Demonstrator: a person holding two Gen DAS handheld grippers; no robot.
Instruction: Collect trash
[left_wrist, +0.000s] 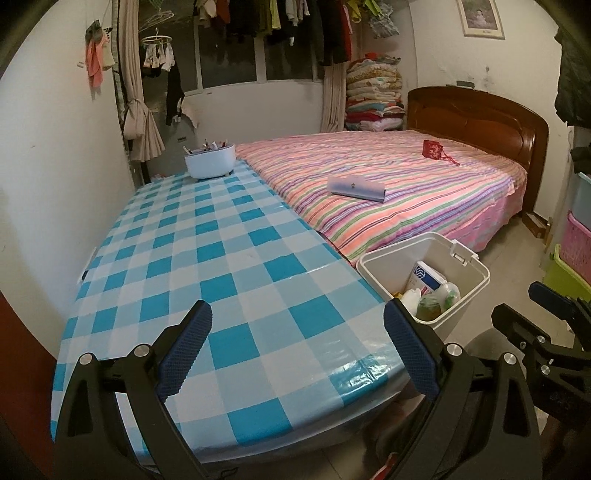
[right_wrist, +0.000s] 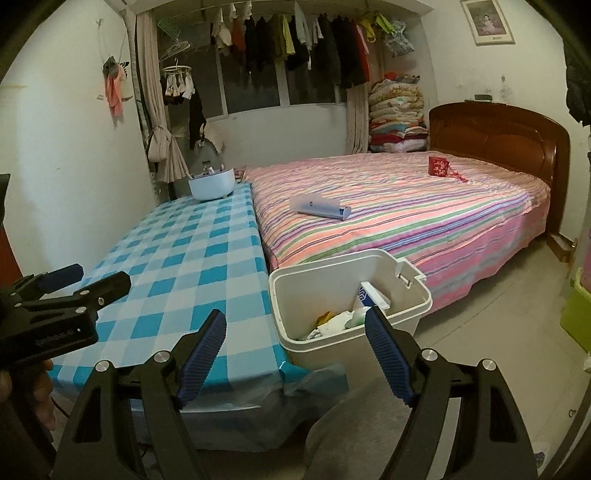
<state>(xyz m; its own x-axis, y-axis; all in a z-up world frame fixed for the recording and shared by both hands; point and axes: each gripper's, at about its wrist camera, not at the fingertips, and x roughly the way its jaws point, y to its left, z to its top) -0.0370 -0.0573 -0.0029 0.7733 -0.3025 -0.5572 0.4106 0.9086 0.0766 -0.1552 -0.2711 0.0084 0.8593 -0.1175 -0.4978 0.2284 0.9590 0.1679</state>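
Left gripper (left_wrist: 297, 350) spread wide, empty, over table (left_wrist: 207, 258) | right gripper (right_wrist: 295, 354) likewise spread, holding nothing, near bin (right_wrist: 417, 295) | trash (right_wrist: 332, 323) sits inside bin beside table | step: collecting looks nearly finished | next: scan for strays; blue item (right_wrist: 319, 207) on bed (right_wrist: 424, 221) possibly not trash.

walls: white | window (right_wrist: 258, 88): dark | bed (right_wrist: 406, 206): striped sheet, wooden headboard (right_wrist: 498, 129) | floor (right_wrist: 498, 332): pale tile
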